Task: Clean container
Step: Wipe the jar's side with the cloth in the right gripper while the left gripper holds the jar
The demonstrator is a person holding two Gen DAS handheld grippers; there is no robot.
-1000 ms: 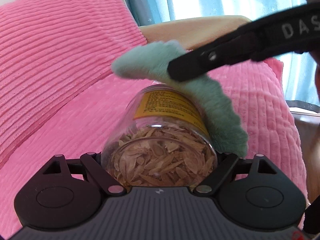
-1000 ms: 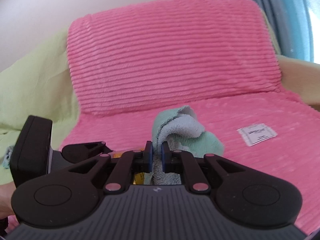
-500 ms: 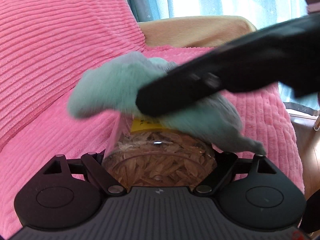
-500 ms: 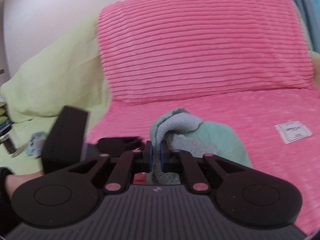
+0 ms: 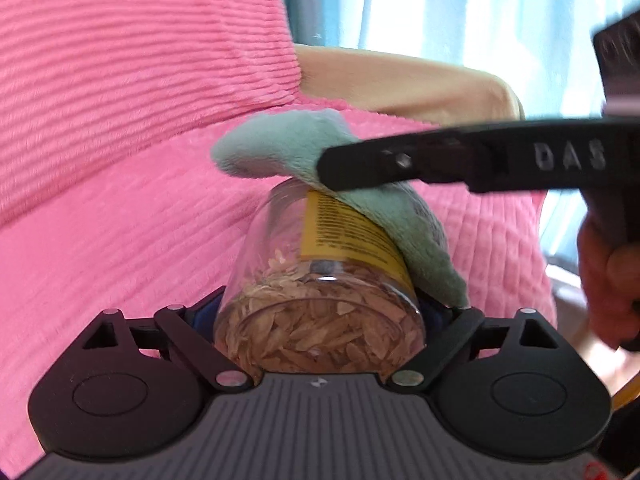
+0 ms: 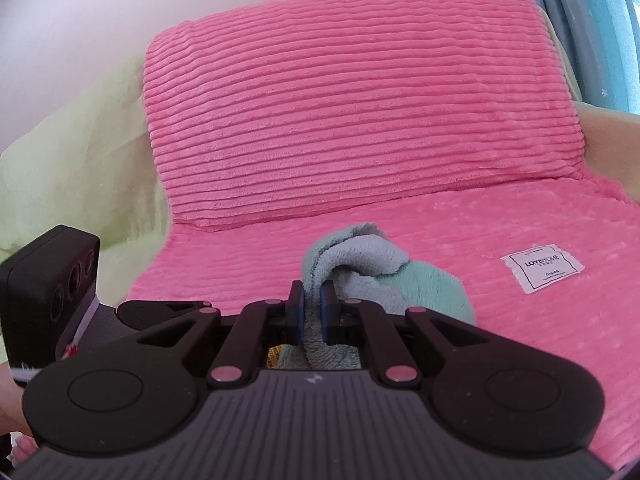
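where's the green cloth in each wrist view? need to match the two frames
Left wrist: green cloth at centre, draped over the top and right side of the jar, under the right gripper's fingers.
Right wrist: cloth at lower centre, pinched in the right gripper.
Shared landmark: the pink ribbed cushion behind the cloth.

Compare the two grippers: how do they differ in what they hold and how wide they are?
The left gripper is spread wide around a clear jar of dried flakes, while the right gripper is nearly closed, pinching a thin fold of green cloth. The left one grips something rigid and round; the right one grips something soft that drapes over the jar. Both are shut on their object above the pink cushion.
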